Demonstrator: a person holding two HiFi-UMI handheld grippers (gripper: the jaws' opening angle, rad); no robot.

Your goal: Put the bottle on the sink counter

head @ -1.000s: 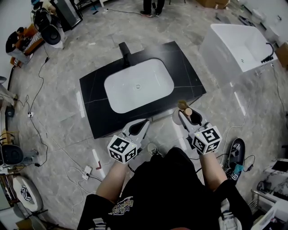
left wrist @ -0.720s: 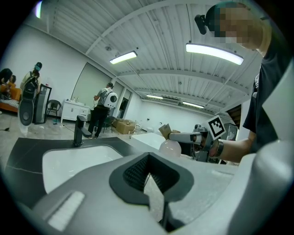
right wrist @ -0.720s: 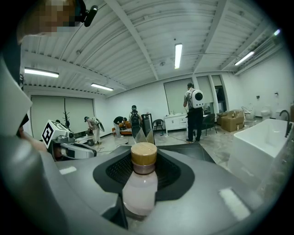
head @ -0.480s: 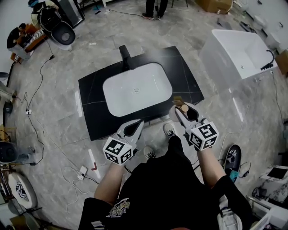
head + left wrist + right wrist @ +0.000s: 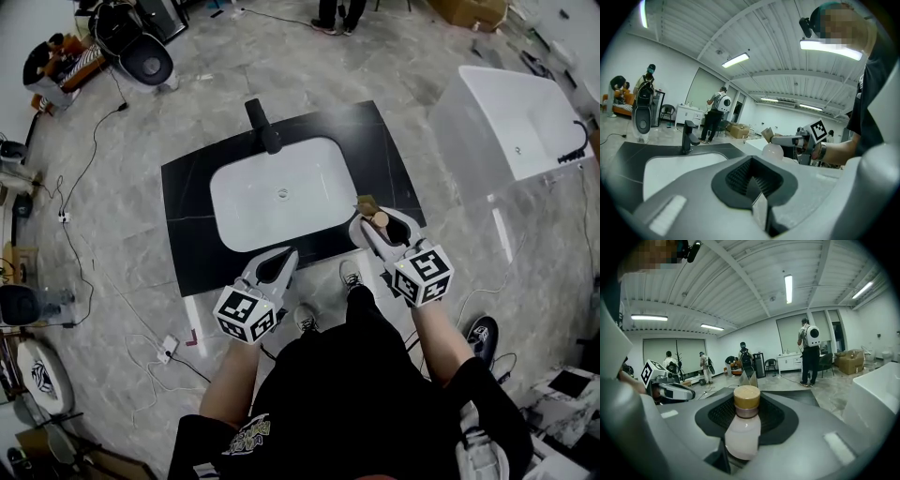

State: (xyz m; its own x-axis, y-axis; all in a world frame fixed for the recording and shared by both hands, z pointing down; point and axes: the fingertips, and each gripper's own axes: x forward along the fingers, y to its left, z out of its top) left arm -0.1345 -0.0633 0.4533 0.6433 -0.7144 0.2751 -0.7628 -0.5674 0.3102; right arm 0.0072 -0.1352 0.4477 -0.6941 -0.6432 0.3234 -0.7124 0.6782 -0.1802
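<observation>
A pale bottle (image 5: 743,430) with a tan cap (image 5: 380,219) stands upright between the jaws of my right gripper (image 5: 367,212), which is shut on it. In the head view it hangs over the front right part of the black sink counter (image 5: 187,211), just right of the white basin (image 5: 281,192). My left gripper (image 5: 284,258) is at the counter's front edge, jaws together and empty. The left gripper view looks across the basin (image 5: 670,164) to the black faucet (image 5: 686,137), with the bottle (image 5: 772,151) at the right.
A white bathtub (image 5: 511,112) stands to the right of the counter. Cables (image 5: 84,178) run over the grey tiled floor at the left. A dark chair-like unit (image 5: 145,61) and people stand at the far side. My shoes (image 5: 349,274) are by the counter's front.
Both grippers have come forward toward the counter. The right one, still holding the bottle, went from in front of the counter to over its front right part.
</observation>
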